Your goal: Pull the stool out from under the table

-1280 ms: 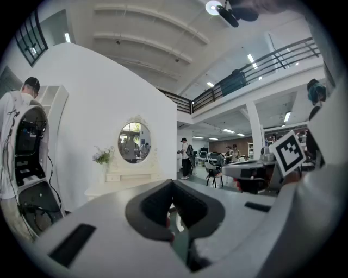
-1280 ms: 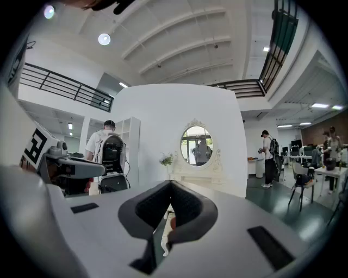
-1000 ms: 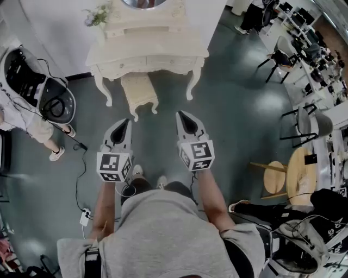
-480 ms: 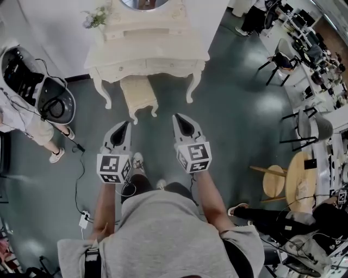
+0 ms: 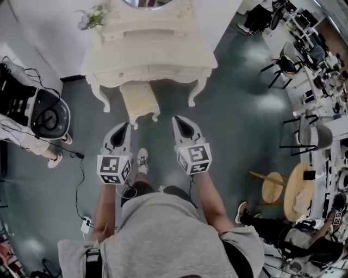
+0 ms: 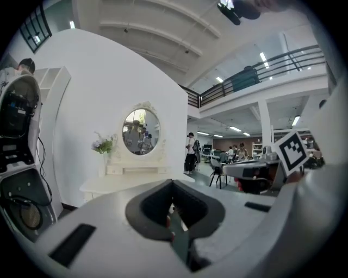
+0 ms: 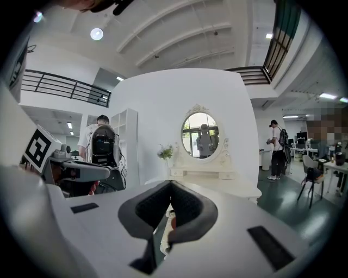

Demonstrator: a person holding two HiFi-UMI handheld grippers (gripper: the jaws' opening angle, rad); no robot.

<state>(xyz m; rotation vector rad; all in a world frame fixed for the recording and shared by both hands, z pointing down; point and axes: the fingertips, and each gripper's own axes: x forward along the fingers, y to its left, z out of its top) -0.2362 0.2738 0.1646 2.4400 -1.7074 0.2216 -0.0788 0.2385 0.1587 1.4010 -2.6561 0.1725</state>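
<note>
A cream stool (image 5: pixel 139 99) with carved legs stands half under the cream dressing table (image 5: pixel 147 51), its near end sticking out toward me. My left gripper (image 5: pixel 124 126) is held just short of the stool's near edge, jaws shut and empty. My right gripper (image 5: pixel 179 120) hovers beside it, a little right of the stool, also shut and empty. In the left gripper view the dressing table (image 6: pixel 122 182) and its oval mirror (image 6: pixel 140 131) lie ahead past the left gripper (image 6: pixel 173 212). The right gripper view shows the same oval mirror (image 7: pixel 201 134) beyond the right gripper (image 7: pixel 169 216).
A person (image 5: pixel 27 133) with a dark equipment pack (image 5: pixel 41 108) stands at the left, a cable (image 5: pixel 81 179) trailing across the floor. Flowers (image 5: pixel 91 16) sit on the table's left corner. Round wooden stools (image 5: pixel 274 187) and chairs (image 5: pixel 307 127) stand at the right.
I have stepped closer to the dressing table, so it and the stool appear larger and nearer. Both grippers kept their pose and stayed shut.
</note>
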